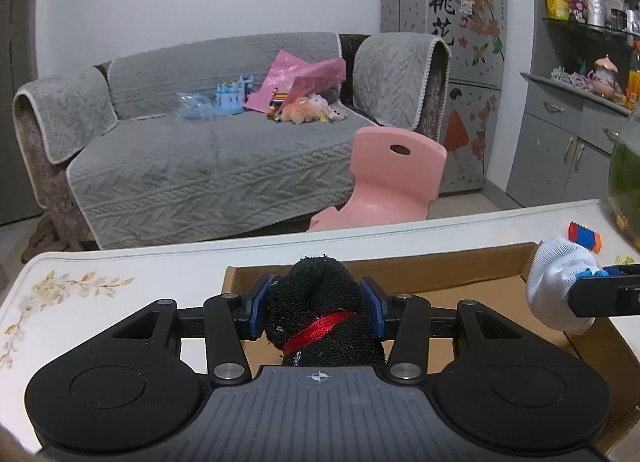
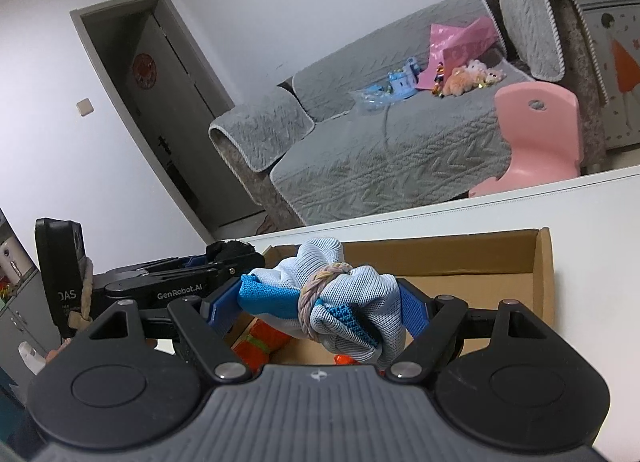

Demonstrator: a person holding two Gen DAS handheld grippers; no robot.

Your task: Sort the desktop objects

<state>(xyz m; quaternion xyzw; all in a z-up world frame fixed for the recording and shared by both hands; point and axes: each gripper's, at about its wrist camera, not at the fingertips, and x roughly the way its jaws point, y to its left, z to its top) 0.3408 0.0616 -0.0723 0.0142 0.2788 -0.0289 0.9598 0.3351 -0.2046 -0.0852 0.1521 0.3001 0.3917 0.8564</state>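
Your left gripper (image 1: 318, 310) has blue pads and holds a black sock bundle (image 1: 320, 302) tied with a red ribbon (image 1: 320, 328). Your right gripper (image 2: 320, 308) holds a white and blue sock bundle (image 2: 344, 294) with a pastel braided band (image 2: 316, 294) around it. Both hang over the brown cardboard box (image 1: 440, 266). Inside the box you see something orange and green (image 2: 258, 342). The box sits on a white table (image 1: 100, 290) with pale yellow flowers. Behind the box stand a pink chair (image 1: 392, 177) and a grey sofa (image 1: 200, 149).
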